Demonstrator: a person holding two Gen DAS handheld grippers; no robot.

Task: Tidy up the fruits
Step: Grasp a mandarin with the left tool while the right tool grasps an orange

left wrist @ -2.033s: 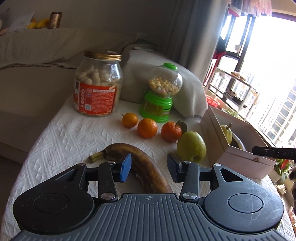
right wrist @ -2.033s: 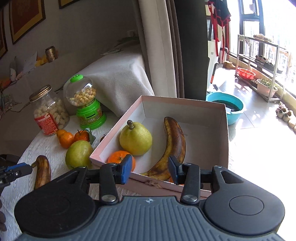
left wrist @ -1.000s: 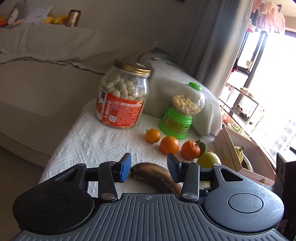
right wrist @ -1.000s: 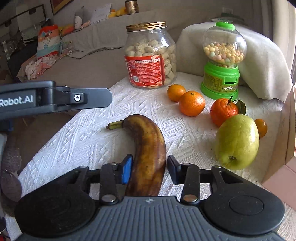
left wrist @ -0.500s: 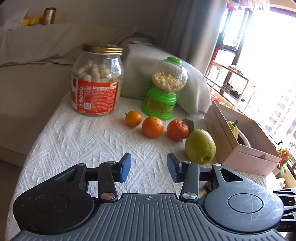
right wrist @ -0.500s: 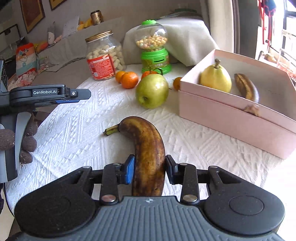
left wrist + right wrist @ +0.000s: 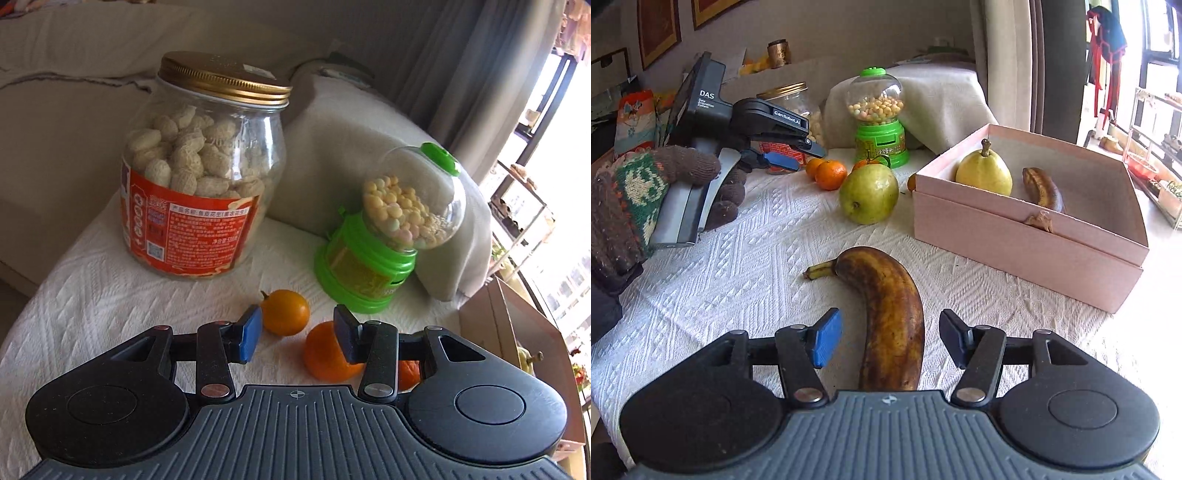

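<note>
In the right wrist view a brown, overripe banana [image 7: 894, 317] lies on the white cloth between the fingers of my right gripper [image 7: 890, 339]. Its jaws are opening and the pads stand clear of the peel. The pink box [image 7: 1027, 236] to the right holds a yellow pear [image 7: 984, 173] and another banana [image 7: 1043, 190]. A green pear [image 7: 868, 194] stands left of the box. My left gripper [image 7: 297, 338] is open over the oranges: a small orange [image 7: 285, 312] sits just past its tips, and a bigger orange [image 7: 327, 354] is partly behind the right finger.
A peanut jar [image 7: 203, 184] with a gold lid and a green candy dispenser [image 7: 384, 236] stand behind the oranges. A grey cushion [image 7: 351, 155] lies behind them. A gloved hand [image 7: 628, 206] holds the left gripper [image 7: 783, 160] at the table's left side.
My right gripper's jaws have parted from the banana, which now lies free on the cloth. My left gripper has moved in close to the oranges and the jar.
</note>
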